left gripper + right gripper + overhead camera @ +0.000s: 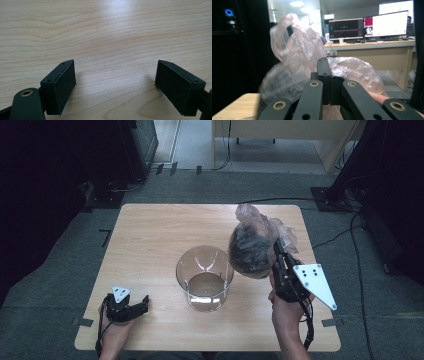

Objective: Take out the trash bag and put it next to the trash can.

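Closest to the camera, the left tool (131,307) just sits low on the near-left corner of the desk (150,235), jaws spread wide with only bare wood between them. Over on the right, the right tool (278,254) is lifted off the desk and clamped tight on a crinkly plastic bag (250,247) with something dark inside. The bag hangs just right of a clear glass bowl (205,277) that's sitting mid-desk.

Pale wood-grain table (150,245), clear glass bowl (205,277), pinkish translucent bag (257,242), black tongs (276,251)
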Tool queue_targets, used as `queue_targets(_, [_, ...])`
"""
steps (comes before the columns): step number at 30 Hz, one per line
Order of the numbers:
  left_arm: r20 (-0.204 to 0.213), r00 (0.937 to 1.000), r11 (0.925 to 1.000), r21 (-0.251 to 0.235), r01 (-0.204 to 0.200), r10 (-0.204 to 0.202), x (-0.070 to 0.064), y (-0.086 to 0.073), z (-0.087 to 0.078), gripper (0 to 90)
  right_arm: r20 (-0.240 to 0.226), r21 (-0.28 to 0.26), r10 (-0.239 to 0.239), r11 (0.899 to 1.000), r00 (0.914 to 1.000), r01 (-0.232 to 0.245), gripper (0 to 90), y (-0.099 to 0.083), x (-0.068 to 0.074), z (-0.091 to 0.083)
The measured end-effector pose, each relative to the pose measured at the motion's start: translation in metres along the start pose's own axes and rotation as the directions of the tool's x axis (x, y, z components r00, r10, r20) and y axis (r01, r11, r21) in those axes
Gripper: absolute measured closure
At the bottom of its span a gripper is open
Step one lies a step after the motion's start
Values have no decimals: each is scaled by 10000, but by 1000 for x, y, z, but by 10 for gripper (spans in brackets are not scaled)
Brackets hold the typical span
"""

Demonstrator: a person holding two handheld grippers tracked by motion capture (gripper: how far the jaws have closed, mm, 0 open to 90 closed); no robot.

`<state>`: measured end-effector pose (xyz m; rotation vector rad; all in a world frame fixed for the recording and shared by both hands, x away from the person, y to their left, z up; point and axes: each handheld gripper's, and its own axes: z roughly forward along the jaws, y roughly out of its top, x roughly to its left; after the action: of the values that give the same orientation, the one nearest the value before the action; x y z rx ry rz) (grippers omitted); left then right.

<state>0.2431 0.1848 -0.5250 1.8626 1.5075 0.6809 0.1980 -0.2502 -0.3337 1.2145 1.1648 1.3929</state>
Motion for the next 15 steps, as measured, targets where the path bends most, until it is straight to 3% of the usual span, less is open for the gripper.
queue_targets(4, [-2,10000,10000,-13,17,-17,0,0,0,161,311,273,-124,9996,9994,115,900,-9,-6,4])
queue_targets(10, [0,10000,10000,-11,12,-12,0,0,1,161,655,1156,-162,9933,9977,86,900,-40,-12,22])
queue_targets(15, [4,10000,10000,-5,12,-12,0,0,0,161,350,1906,223,9812,9991,-286,900,-60,-12,41])
